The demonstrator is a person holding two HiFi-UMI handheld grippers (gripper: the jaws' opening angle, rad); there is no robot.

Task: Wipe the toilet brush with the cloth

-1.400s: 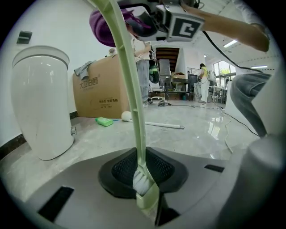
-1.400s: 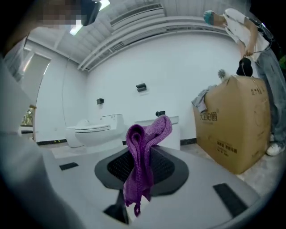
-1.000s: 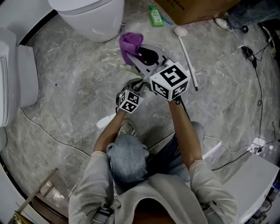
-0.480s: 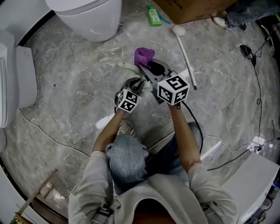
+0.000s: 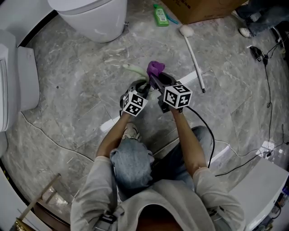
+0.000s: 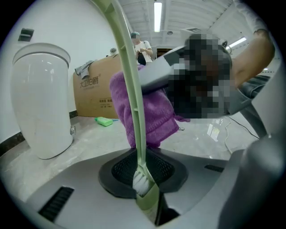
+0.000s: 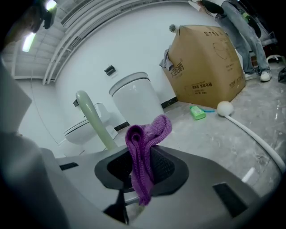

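A: Where was the pale green plastic toilet brush [image 6: 134, 103]?
B: In the left gripper [image 6: 145, 197]. Its jaws stood only a little apart, pressed on the brush's near end, where a white part showed between the pads. The long green shaft rose from there, out over the grey marbled floor [image 5: 81, 81].
A: And the purple knitted cloth [image 7: 144, 147]?
B: The right gripper [image 7: 140, 188] had it. Those jaws were nearly together, pinching a folded strip of the cloth, with the rest bunched above the tips and one end hanging below them.
A: Did the cloth touch the brush?
B: It was just beside the shaft, on its right in the head view. In the left gripper view it sat right behind the shaft, but I could not tell whether they touched.
A: How did the two tools stand?
B: Side by side, both pointing away from the person.
A: Anything else on the floor?
B: A white ceramic toilet [image 5: 92, 18], a small green bottle [image 5: 160, 17] by a brown cardboard box [image 5: 198, 9], and a white rod with a round head [image 5: 192, 47] lying well apart from the brush
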